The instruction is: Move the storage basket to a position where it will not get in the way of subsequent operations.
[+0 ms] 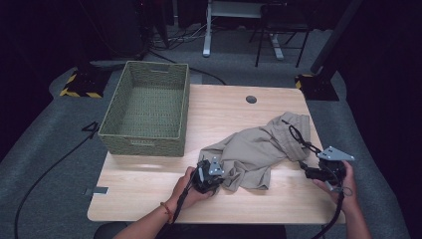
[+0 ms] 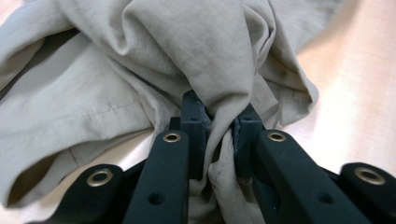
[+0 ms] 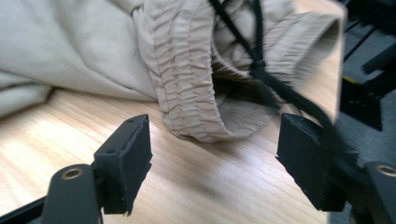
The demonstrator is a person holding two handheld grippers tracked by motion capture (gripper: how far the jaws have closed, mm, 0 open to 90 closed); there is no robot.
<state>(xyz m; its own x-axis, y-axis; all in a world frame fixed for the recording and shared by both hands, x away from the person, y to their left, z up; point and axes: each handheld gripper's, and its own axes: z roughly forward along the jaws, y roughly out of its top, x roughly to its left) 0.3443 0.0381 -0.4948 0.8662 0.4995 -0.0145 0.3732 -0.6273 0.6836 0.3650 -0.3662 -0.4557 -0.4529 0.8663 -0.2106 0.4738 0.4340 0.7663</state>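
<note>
Counter (image 1: 149, 179): wicker basket (image 1: 147, 107) at far-left corner; beige shorts (image 1: 259, 147) crumpled near right edge. Left gripper (image 2: 219, 135) clamped on fabric fold; right gripper (image 3: 215, 163) apart, waistband (image 3: 187, 93) ungripped. Advice: pinch waistband squarely before lifting.

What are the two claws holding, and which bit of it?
The left claw pinches a bunched fold of the beige shorts near a leg end. The right claw is open, holding nothing, just short of the waistband.
</note>
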